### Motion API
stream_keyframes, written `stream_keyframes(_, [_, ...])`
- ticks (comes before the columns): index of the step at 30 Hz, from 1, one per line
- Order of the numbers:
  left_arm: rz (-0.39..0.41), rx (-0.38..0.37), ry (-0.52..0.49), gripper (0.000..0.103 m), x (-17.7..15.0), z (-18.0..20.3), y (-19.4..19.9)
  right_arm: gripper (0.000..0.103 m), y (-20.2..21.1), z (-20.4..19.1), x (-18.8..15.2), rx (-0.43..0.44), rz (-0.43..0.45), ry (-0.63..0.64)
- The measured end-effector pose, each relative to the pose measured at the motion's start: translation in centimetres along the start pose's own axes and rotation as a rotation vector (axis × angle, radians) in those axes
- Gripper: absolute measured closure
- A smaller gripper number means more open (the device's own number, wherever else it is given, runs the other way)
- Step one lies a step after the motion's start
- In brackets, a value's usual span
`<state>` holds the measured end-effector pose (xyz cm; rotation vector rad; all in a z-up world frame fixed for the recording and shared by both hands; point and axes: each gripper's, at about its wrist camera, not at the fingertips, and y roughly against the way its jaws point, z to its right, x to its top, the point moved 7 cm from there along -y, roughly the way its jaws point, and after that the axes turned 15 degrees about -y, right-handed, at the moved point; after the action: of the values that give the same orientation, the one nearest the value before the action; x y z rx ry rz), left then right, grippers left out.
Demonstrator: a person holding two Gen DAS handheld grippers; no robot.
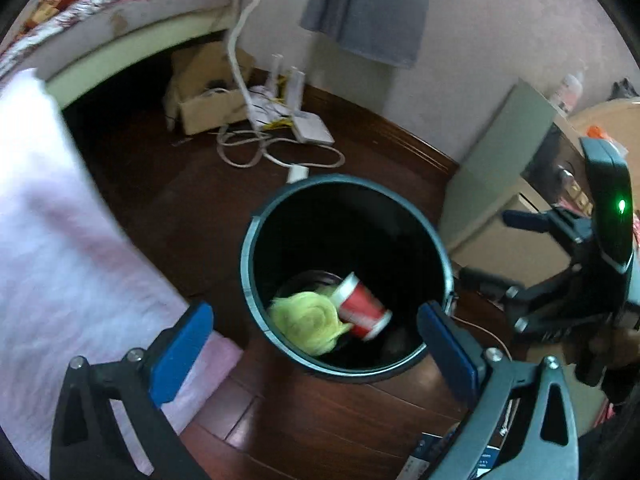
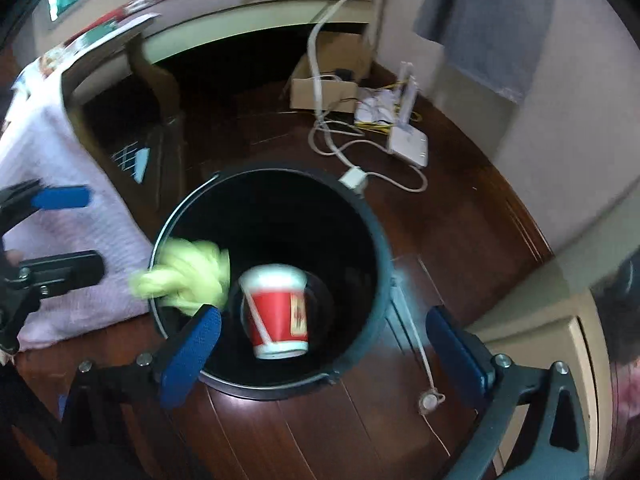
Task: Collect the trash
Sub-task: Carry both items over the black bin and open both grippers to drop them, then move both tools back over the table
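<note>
Left gripper (image 1: 316, 344) spread wide, nothing between the blue pads. Right gripper (image 2: 324, 344) also spread, empty. Just ahead of both: dark trash bin (image 1: 256, 240) on wood floor (image 1: 320, 432), holding red-white paper cup (image 2: 278, 312) and crumpled yellow-green wad (image 1: 308, 320), both blurred. Pink cloth (image 1: 60, 240) left of the claws. Beyond bin: white cable (image 1: 280, 152), router (image 2: 408, 144), cardboard box (image 1: 204, 112), bed (image 1: 132, 12).

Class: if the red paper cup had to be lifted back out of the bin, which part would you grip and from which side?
Grip the red paper cup across its tapered red wall, coming straight down through the bin's open top. It seems to lie tilted against the yellow-green wad, probably deep inside, so a side approach is walled off.
</note>
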<state>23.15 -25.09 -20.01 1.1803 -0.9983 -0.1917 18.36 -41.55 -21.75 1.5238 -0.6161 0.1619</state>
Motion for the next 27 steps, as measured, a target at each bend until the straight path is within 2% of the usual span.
stream_keyframes(9, [0.073, 0.197, 0.032, 0.000, -1.2, -0.9, 9.0, 0.000, 7.1, -2.5, 1.7, -0.097, 0.038, -0.039])
stream_keyframes(14, [0.107, 0.295, 0.023, 0.000, -1.9, -2.1, 13.8, 0.000, 11.3, -5.8, 2.7, -0.048, 0.070, -0.068])
stream_keyframes(21, [0.149, 0.408, 0.055, 0.000, -3.7, -5.3, 19.0, 0.000, 16.0, -12.1, 2.7, 0.151, 0.164, -0.037])
stream_keyframes(25, [0.169, 0.449, 0.084, 0.001, -4.5, -7.0, 20.3, 0.000, 17.2, -15.6, 2.6, 0.335, 0.222, -0.042])
stream_keyframes(27, [0.211, 0.465, 0.106, 0.001, -5.1, -7.8, 21.8, 0.000, 17.1, -17.0, 2.9, 0.354, 0.222, -0.043])
